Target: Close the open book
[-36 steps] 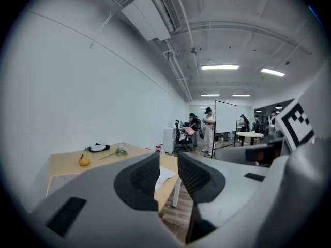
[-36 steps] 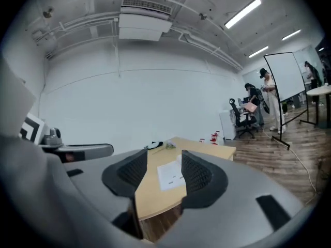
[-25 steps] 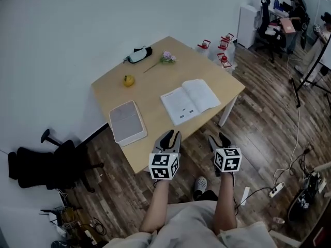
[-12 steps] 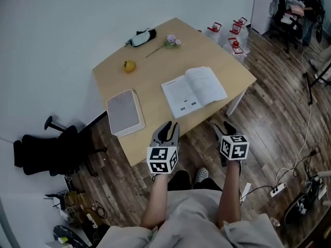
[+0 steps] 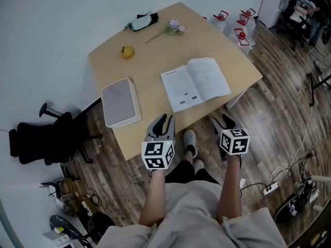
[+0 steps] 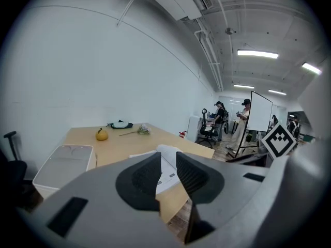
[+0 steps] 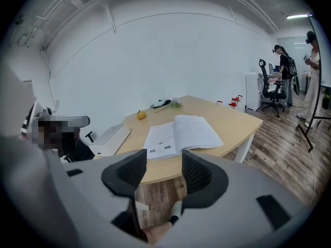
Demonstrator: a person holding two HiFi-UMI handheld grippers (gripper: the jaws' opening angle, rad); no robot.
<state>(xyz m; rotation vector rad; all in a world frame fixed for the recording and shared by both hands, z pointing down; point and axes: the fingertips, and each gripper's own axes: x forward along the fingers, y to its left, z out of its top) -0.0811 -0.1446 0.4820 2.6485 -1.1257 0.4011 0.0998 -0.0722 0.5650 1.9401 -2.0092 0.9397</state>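
An open book (image 5: 195, 82) with white printed pages lies flat near the wooden table's (image 5: 155, 50) front edge; it also shows in the left gripper view (image 6: 166, 170) and the right gripper view (image 7: 178, 133). My left gripper (image 5: 163, 123) hangs in front of the table, just off its near edge, jaws apart with nothing between them (image 6: 166, 170). My right gripper (image 5: 223, 122) hovers to the right, short of the table's corner, jaws also apart and empty (image 7: 163, 172). Neither touches the book.
A white flat box (image 5: 120, 102) sits at the table's left front. A yellow fruit (image 5: 126, 51), a flower sprig (image 5: 175, 28) and a dark-and-white object (image 5: 140, 21) lie at the back. An office chair (image 5: 41, 138) stands left. Red-handled jugs (image 5: 239, 25) stand on the floor behind.
Both grippers have come closer to the table's front edge and lower. The view has shifted so the table sits nearer. The book lies as before.
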